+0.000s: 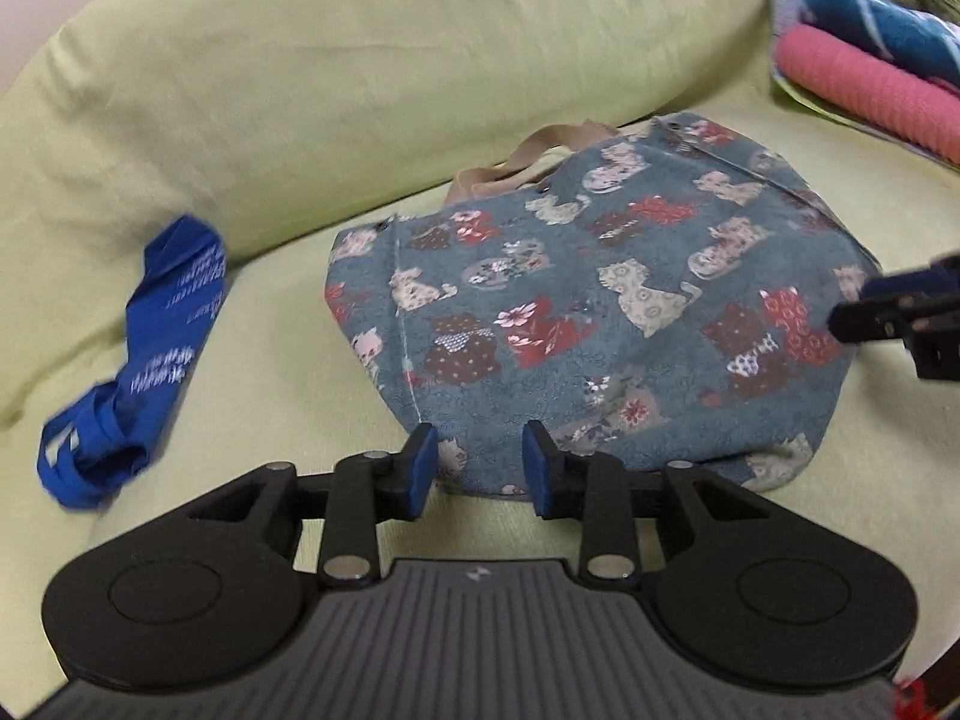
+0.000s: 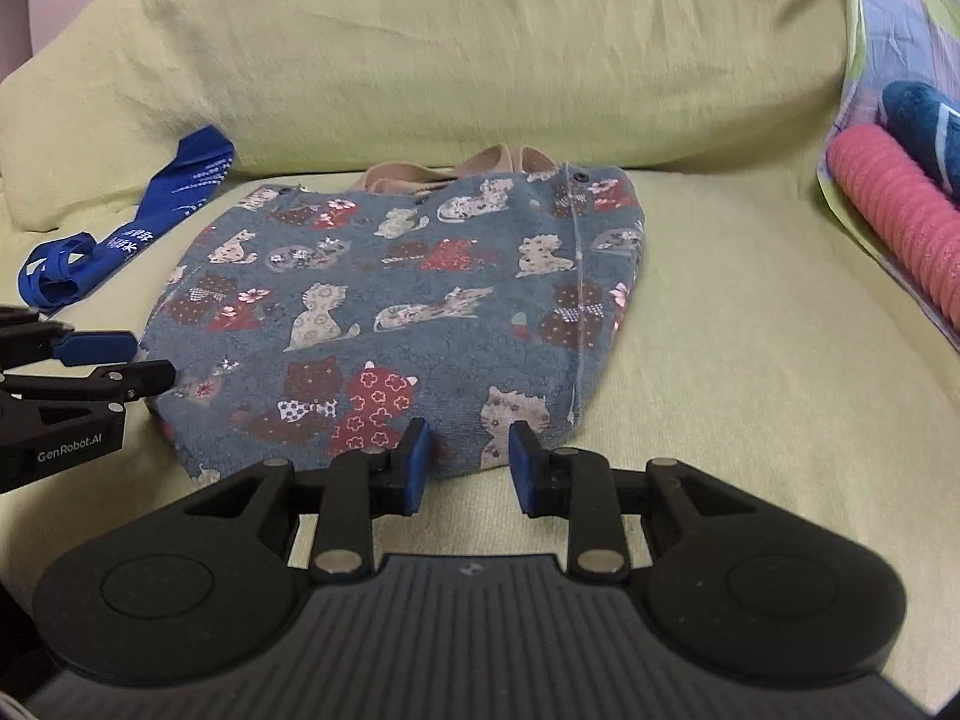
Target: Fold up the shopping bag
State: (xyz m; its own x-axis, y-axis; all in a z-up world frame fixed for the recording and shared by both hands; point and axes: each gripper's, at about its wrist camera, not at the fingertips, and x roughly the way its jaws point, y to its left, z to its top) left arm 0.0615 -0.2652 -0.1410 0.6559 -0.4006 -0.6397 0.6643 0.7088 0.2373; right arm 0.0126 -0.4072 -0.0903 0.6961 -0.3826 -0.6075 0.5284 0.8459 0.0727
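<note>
Cat-print shopping bag (image 2: pixel 396 306) flat on sofa (image 2: pixel 720 360), just ahead of right gripper (image 2: pixel 470 459) (jaws apart)

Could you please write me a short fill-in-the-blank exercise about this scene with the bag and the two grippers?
1. The shopping bag is printed with a pattern of ____.
2. The bag lies flat on a ____-coloured sofa cushion.
3. The left gripper and the right gripper both have their jaws ____.
4. The folded strap-like bag lying to the left of the shopping bag is ____ in colour.

Missing words: cats; light green; open; blue
</note>
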